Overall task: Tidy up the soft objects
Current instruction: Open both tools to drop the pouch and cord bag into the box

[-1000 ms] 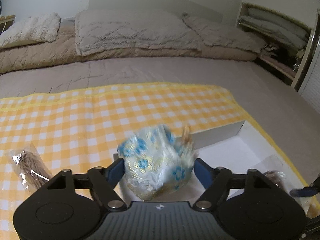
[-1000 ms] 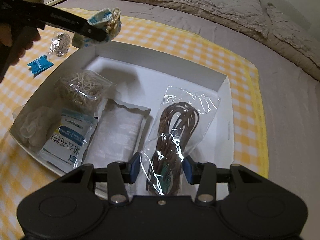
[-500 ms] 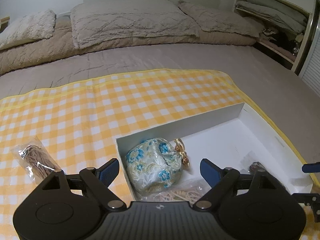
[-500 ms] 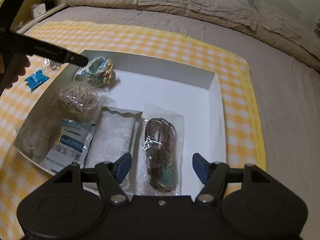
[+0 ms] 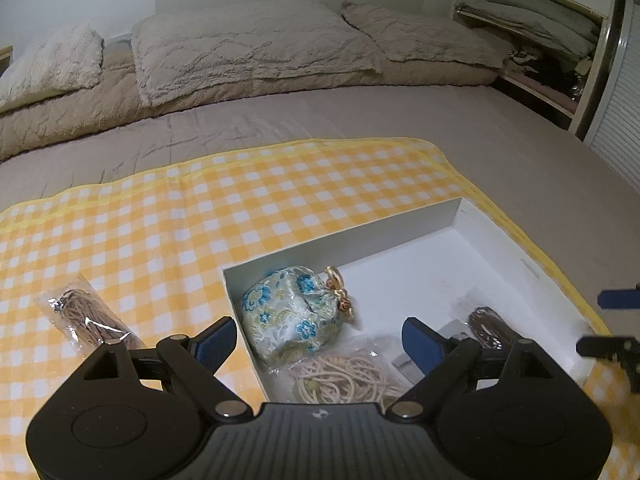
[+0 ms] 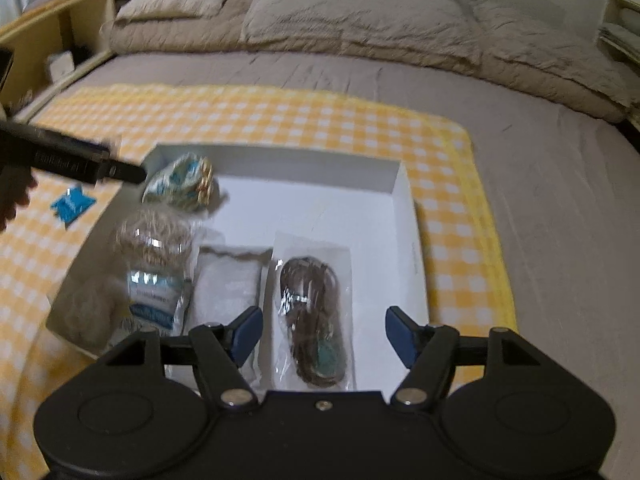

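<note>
Left gripper (image 5: pixel 318 338): my fingers are spread wide, holding nothing, poised over the near-left corner of the white box (image 5: pixel 456 210).
Floral pouch (image 5: pixel 294 314): sitting inside that box corner, gold tie toward the middle, free of my fingers.
Beige cord bag (image 5: pixel 344 378): in the box, touching the pouch's near side.
Right gripper (image 6: pixel 322 334): fingers wide apart and empty, above the bagged brown cord (image 6: pixel 314 320) lying flat in the box.
White packet (image 6: pixel 228 292): just left of the brown cord; blurred, possibly gauze.
Outside the box: another bagged cord (image 5: pixel 86 316) and a small blue packet (image 6: pixel 72 206) on the yellow checked cloth (image 5: pixel 160 216) over the bed.
</note>
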{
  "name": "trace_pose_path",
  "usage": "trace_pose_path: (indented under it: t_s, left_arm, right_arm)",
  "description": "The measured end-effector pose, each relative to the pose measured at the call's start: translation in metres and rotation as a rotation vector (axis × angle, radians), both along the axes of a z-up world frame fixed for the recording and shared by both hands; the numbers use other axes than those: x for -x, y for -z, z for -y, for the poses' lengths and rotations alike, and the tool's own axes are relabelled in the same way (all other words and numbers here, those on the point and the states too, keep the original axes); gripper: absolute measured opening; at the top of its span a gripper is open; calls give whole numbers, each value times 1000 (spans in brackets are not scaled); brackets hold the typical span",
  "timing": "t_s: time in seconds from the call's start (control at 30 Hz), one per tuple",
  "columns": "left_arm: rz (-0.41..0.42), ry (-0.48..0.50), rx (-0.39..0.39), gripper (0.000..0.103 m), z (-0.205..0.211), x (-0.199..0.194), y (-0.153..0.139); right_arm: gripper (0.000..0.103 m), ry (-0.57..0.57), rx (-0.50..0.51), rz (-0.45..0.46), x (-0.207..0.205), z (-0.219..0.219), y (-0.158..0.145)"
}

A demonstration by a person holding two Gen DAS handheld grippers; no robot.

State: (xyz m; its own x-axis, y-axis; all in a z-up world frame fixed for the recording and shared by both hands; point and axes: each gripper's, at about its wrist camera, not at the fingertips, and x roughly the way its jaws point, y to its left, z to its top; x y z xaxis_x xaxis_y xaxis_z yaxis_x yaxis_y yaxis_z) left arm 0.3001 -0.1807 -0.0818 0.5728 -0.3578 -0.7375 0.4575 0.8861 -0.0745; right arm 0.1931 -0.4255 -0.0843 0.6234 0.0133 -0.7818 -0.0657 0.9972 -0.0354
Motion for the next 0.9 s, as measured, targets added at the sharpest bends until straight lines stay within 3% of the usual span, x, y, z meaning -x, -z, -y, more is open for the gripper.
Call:
trace_pose_path:
  t_s: [0.43, 0.77, 0.9]
  left_arm:
    - [33, 0, 20, 102, -9, 37, -27]
    - [46, -24, 44, 103, -27, 59, -40]
    - [55, -40, 46, 103, -37, 65, -43]
  right_arm:
    - [76, 63, -33, 92, 12, -4, -25]
    - [102, 127, -51, 160, 24, -10, -42]
    - [103, 135, -51, 197, 28, -16, -46]
